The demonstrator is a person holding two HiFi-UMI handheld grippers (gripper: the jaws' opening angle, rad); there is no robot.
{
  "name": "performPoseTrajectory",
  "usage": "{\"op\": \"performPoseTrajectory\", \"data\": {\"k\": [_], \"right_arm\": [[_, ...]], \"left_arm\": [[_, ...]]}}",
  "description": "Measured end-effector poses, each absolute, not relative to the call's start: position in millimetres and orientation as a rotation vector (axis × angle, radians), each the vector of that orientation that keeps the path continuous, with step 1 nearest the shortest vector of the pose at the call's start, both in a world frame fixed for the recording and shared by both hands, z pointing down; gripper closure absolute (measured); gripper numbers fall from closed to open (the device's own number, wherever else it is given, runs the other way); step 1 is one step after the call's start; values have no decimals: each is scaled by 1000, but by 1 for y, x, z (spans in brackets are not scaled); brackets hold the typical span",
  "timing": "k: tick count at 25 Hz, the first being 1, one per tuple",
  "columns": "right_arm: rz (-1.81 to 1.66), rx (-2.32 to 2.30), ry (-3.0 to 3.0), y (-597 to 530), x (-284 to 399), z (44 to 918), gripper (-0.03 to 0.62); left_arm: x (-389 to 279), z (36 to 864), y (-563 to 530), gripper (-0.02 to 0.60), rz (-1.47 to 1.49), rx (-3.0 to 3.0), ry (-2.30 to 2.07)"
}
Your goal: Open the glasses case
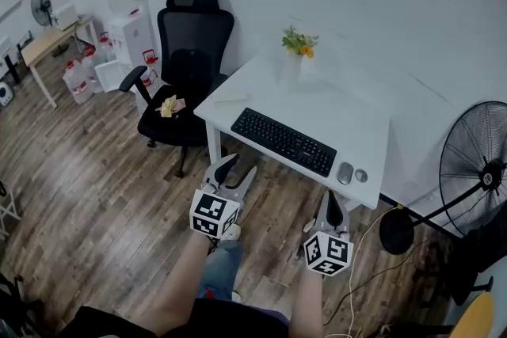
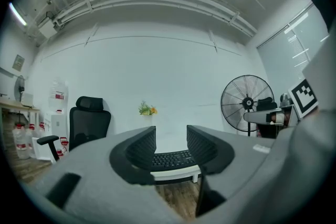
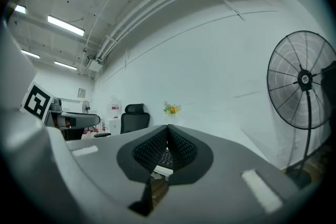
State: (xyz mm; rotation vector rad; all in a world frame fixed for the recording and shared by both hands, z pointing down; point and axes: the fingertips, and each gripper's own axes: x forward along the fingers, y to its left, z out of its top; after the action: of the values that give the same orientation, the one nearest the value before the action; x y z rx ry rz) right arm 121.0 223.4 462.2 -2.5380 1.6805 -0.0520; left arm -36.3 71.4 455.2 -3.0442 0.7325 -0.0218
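A white desk (image 1: 348, 119) stands ahead of me. Near its left corner lies a pale flat object (image 1: 231, 100), too faint to tell whether it is the glasses case. My left gripper (image 1: 235, 167) hovers over the floor just short of the desk's front edge. It is level and open, with nothing between its jaws (image 2: 171, 136). My right gripper (image 1: 334, 203) hangs short of the desk's right front corner. Its jaws (image 3: 167, 131) meet at the tips and hold nothing.
On the desk are a black keyboard (image 1: 283, 141), a mouse (image 1: 344, 172) and a vase of flowers (image 1: 296, 51). A black office chair (image 1: 184, 67) stands to the left, and a standing fan (image 1: 479, 170) with a cable to the right. The floor is wood.
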Motion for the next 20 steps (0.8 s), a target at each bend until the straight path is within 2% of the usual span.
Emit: {"op": "performPoseTrajectory", "data": {"k": [20], "right_arm": [[-52, -2624, 1651, -58, 265, 461, 586]], "left_arm": [[130, 456, -214, 408, -38, -3083, 611]]}}
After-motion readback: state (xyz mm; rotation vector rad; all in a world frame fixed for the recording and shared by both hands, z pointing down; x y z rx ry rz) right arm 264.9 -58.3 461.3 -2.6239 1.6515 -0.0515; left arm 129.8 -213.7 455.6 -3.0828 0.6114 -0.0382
